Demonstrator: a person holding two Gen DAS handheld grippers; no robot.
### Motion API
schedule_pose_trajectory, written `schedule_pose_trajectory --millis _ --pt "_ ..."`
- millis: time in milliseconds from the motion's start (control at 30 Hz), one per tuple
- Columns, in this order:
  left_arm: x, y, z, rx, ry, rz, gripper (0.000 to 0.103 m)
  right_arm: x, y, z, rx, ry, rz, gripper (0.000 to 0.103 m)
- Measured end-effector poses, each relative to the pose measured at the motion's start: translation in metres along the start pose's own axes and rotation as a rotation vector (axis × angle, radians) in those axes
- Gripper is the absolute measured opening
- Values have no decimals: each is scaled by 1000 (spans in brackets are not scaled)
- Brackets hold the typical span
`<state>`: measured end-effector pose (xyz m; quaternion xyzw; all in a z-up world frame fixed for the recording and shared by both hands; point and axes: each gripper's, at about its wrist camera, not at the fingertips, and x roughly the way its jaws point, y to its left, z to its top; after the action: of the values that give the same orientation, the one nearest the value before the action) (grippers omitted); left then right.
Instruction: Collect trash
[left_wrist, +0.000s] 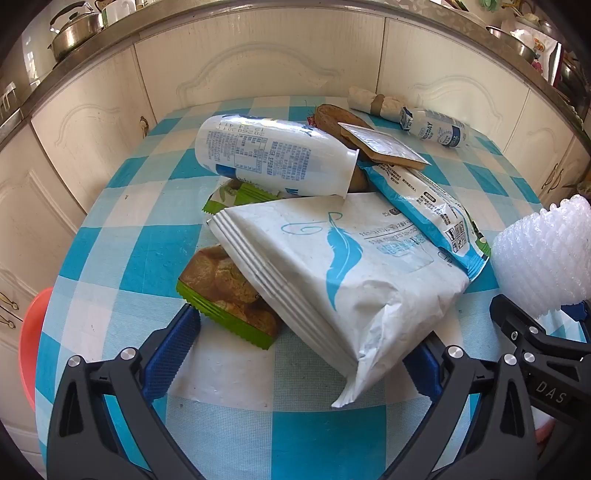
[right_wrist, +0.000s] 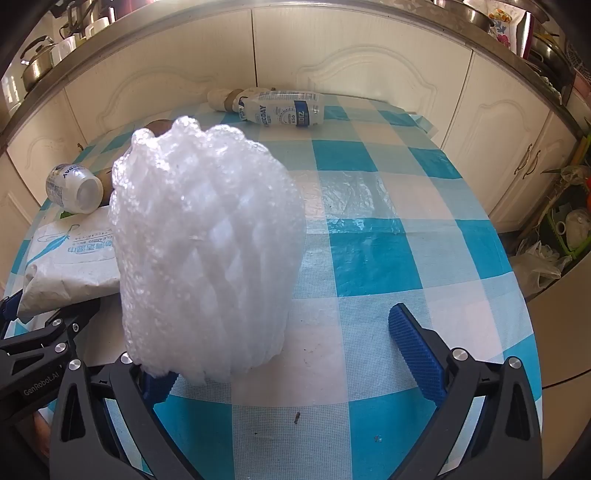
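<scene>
The left gripper (left_wrist: 299, 354), jaws wide, straddles a white wipes pack (left_wrist: 332, 266) on a trash pile. Only the right view shows the open right gripper (right_wrist: 288, 354) around a foam net (right_wrist: 207, 243), unpinched.

A home kitchen: beyond the hand-held gripper, cream panelled cabinet doors (left_wrist: 258, 66) run under a counter edge carrying steel pots (left_wrist: 74, 33) and mugs (right_wrist: 66, 48); the surface wears a blue-checked plastic cloth (right_wrist: 369, 221).
</scene>
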<state>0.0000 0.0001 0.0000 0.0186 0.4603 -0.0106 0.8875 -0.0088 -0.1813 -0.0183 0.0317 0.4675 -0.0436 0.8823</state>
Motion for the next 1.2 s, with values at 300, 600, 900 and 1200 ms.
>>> schedule_pose_trajectory --millis 300,600,900,1200 --pt "-13 4 -9 -13 -17 31 99 -4 0 -4 -3 4 0 99" --pt "-81 11 -21 17 -235 118 99 -36 -2 -25 18 -76 19 99" --pt "-151 15 -21 7 -407 153 99 -113 5 -30 3 -241 1 99" --pt "-182 30 -28 -20 -468 147 99 -170 7 -33 4 -356 11 99"
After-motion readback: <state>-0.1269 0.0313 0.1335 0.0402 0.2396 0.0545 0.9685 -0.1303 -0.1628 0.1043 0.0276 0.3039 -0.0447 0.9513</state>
